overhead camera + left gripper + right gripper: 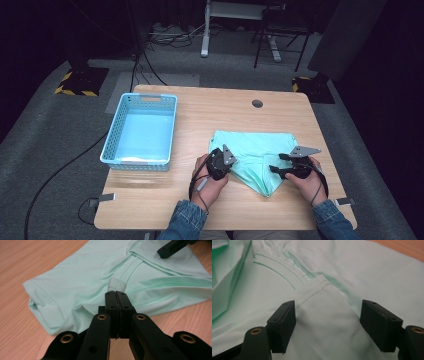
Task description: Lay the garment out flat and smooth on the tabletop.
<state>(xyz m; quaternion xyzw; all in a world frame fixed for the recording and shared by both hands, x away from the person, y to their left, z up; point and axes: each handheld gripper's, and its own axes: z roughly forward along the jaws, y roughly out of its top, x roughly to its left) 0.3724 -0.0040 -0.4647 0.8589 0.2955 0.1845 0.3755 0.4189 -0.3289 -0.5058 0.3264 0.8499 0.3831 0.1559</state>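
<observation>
Mint green shirt (255, 155) lies folded on the wooden desk (200, 205), long axis across it, tapering to a point at the near edge. Left tongs (117, 291) pressed together, a pinch of fabric caught between them; right tongs (327, 315) spread wide over a hem. What lies under the folds is hidden. Blue basket (112, 150) sits left; grey carpet, dark room beyond.

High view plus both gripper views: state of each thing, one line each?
Left tool: shut, pinching a small fold of the shirt.
Right tool: open, jaws either side of a shirt fold.
Shirt: mint green, partly folded, lying flat on the table.
Basket: light blue, upright, nothing inside.
</observation>
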